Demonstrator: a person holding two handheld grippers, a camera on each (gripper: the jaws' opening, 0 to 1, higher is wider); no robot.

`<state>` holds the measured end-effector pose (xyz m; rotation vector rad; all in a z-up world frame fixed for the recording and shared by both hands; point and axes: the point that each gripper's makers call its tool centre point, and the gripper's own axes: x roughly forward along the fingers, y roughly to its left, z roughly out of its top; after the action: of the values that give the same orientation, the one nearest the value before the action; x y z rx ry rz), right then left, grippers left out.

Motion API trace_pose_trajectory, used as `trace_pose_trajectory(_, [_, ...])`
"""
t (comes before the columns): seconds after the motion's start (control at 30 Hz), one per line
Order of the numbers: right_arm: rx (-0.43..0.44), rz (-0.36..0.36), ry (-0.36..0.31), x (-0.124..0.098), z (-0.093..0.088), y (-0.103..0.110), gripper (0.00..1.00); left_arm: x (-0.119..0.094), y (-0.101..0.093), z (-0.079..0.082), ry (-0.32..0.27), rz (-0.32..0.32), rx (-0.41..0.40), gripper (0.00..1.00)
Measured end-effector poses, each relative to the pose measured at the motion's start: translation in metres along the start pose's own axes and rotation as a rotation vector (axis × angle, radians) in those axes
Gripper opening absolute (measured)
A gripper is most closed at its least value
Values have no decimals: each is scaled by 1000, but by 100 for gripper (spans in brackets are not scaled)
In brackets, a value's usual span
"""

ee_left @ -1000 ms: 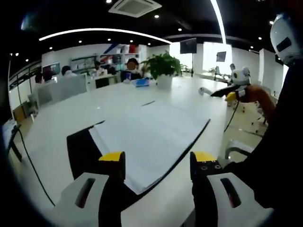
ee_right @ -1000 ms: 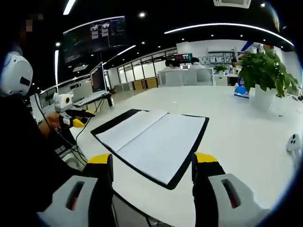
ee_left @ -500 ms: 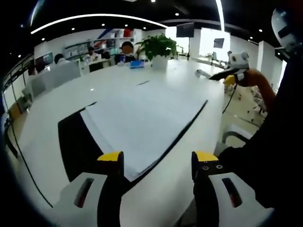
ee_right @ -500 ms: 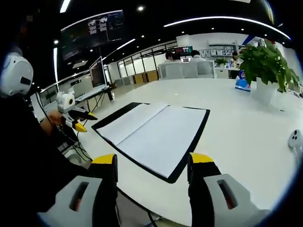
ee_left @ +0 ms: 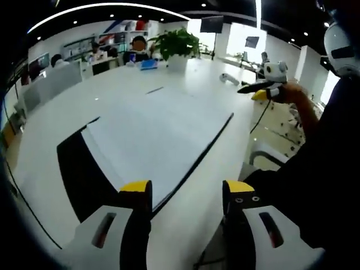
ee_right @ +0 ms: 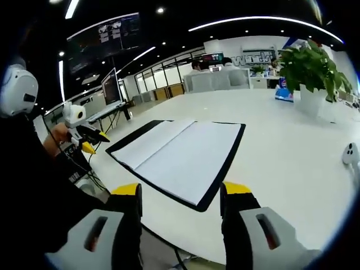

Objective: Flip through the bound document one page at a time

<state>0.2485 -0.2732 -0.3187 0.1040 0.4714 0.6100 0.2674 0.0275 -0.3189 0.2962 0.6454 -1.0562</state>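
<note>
The bound document lies open on the white table, white pages up and black cover showing at its edges. My left gripper hovers over the near edge of the document, open, with nothing between its yellow-tipped fingers. In the right gripper view the document lies ahead, spread flat. My right gripper is open just short of its near corner, holding nothing. The right gripper also appears at the right of the left gripper view. The left gripper shows at the left of the right gripper view.
A potted plant stands at the far side of the table, with a blue box beside it. A small white device and a dark pen lie on the table. People sit beyond. The person's dark sleeve borders the table edge.
The left gripper view has tipped down and drawn closer over the document. The right gripper view has shifted only slightly. The document lies as before, and both grippers stay open.
</note>
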Motion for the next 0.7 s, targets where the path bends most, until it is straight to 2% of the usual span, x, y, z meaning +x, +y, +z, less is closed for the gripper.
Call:
trace_pose_trajectory(0.2, [8, -25, -29, -5, 2, -4, 54, 3, -4, 7, 52, -28, 92, 53])
trace_pose_trajectory(0.33, [7, -20, -22, -6, 2, -2, 54, 9, -14, 11, 82, -68, 160, 53])
trace_pose_trajectory(0.53, [3, -8, 0, -3, -1, 1, 54, 24, -25, 19, 94, -126, 190, 53])
trace_pose_trajectory(0.7, [-6, 8, 12, -1, -1, 3, 54, 34, -25, 29, 82, -140, 172, 52])
